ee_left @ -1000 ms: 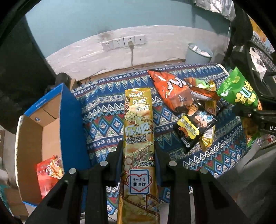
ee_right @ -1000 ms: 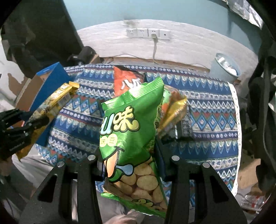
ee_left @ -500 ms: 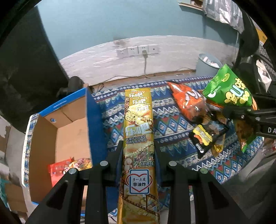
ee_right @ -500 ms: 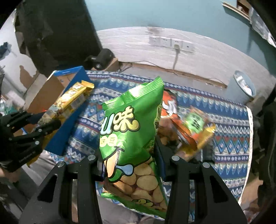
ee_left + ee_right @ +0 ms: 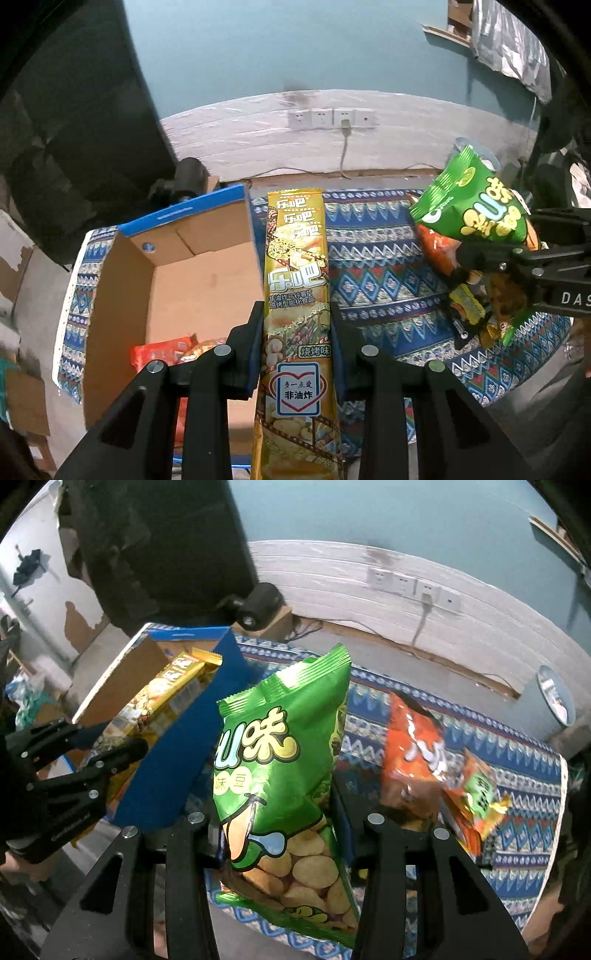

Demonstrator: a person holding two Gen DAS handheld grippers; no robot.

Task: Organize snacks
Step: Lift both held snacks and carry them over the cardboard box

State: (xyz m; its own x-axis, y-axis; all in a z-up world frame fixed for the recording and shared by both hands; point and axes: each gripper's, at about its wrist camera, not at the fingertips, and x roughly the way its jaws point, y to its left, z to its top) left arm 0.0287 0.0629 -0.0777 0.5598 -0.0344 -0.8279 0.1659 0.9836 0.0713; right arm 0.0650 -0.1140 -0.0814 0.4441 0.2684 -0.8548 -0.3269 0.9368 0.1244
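Left gripper (image 5: 297,325) jaws clamp the long gold packet (image 5: 297,280); right gripper (image 5: 280,819) jaws pinch the green bag (image 5: 280,753), both raised toward the cardboard box (image 5: 184,280) at frame left, likely for dropping in.

Glossy foil snack bags (image 5: 280,760), matt cardboard box (image 5: 184,280), seemingly woven tablecloth (image 5: 380,266).

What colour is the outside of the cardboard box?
Blue outside, plain brown inside: the cardboard box shows best in the left wrist view.
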